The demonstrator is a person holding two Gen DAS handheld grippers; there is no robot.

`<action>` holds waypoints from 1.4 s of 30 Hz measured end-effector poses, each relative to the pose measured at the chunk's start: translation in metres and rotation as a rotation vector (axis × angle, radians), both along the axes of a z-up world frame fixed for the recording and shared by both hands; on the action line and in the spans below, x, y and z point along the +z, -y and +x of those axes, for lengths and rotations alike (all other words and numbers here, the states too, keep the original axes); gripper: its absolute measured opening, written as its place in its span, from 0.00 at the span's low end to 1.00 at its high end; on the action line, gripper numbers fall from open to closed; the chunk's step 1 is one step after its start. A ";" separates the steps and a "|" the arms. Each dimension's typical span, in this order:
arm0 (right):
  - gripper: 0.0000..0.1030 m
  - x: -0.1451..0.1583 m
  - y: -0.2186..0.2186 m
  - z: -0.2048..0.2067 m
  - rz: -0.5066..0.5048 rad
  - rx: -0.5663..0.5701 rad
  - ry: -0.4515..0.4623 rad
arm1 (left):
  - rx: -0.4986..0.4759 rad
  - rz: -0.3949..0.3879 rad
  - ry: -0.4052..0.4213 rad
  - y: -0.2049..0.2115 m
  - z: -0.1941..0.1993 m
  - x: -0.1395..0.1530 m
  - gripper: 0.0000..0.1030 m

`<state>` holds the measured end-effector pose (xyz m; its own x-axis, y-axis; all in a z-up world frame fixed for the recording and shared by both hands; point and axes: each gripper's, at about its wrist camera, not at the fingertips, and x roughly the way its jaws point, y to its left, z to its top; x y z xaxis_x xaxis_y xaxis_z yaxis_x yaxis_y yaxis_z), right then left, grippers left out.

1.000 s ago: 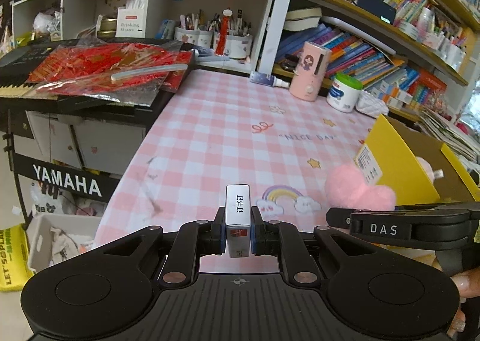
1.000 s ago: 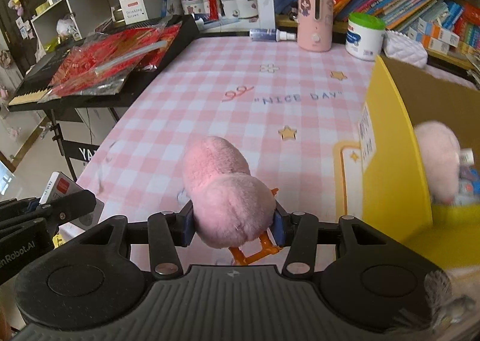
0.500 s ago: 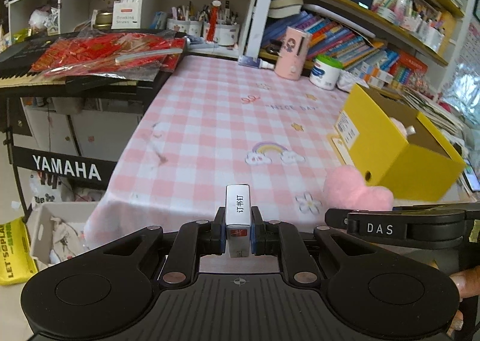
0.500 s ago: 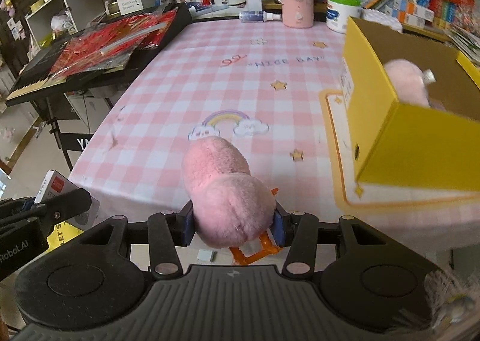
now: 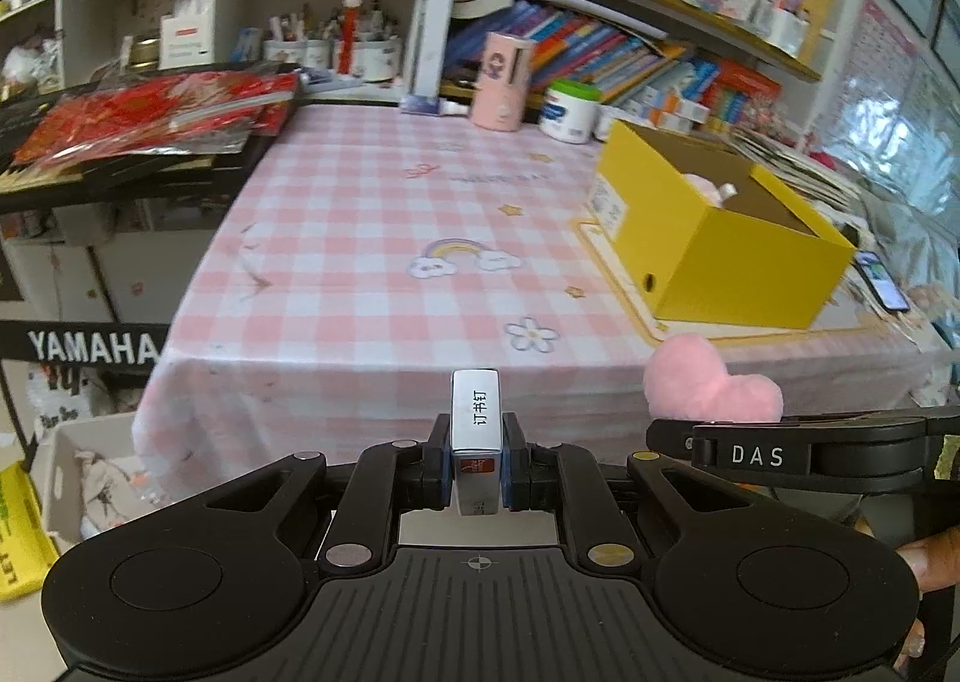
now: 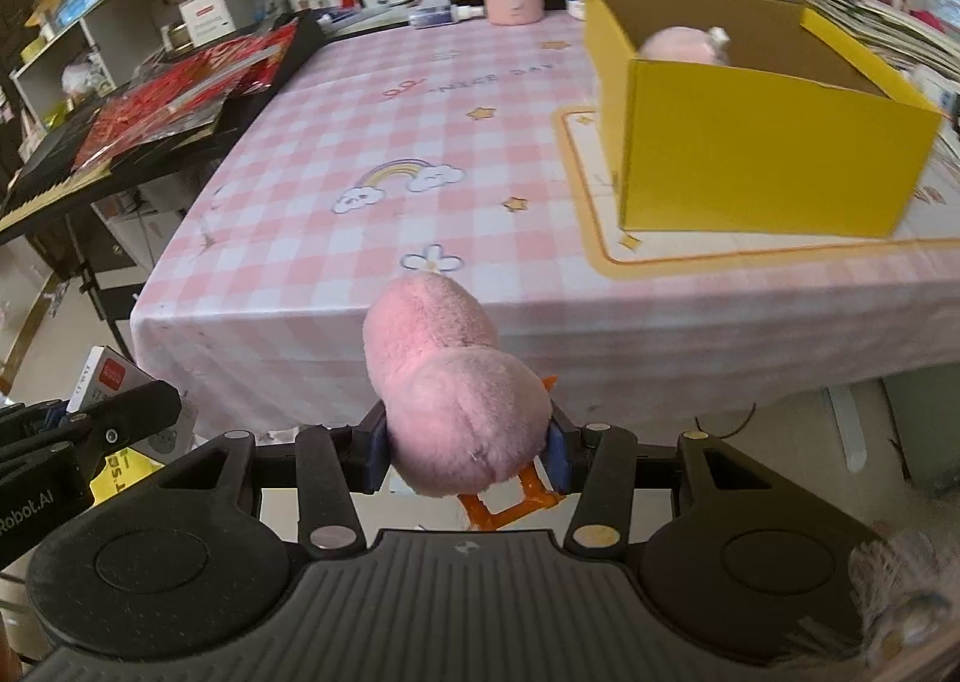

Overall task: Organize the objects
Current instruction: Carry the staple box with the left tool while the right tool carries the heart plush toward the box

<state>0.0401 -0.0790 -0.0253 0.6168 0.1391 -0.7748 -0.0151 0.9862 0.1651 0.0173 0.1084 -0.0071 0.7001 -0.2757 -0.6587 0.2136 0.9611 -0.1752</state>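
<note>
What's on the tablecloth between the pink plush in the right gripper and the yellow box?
Nothing stands there: the right wrist view shows only bare checked tablecloth with printed motifs between the pink plush and the yellow box.

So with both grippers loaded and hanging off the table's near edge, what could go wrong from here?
The staple box is pinched only at its lower end by the left gripper, so it may pivot or slip. The pink plush toy in the right gripper bulges past the pads and could squirm free. Both would drop to the floor, not into the yellow box.
</note>
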 end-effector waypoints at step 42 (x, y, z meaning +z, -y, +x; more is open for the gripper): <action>0.44 0.003 0.174 -0.016 0.005 -0.309 -0.020 | -0.313 0.006 0.003 0.174 0.043 0.003 0.12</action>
<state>0.0245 -0.2525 -0.0225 0.6147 -0.0487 -0.7872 0.2884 0.9428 0.1669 0.0605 -0.0658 -0.0040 0.5842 -0.4741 -0.6588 0.4996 0.8497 -0.1685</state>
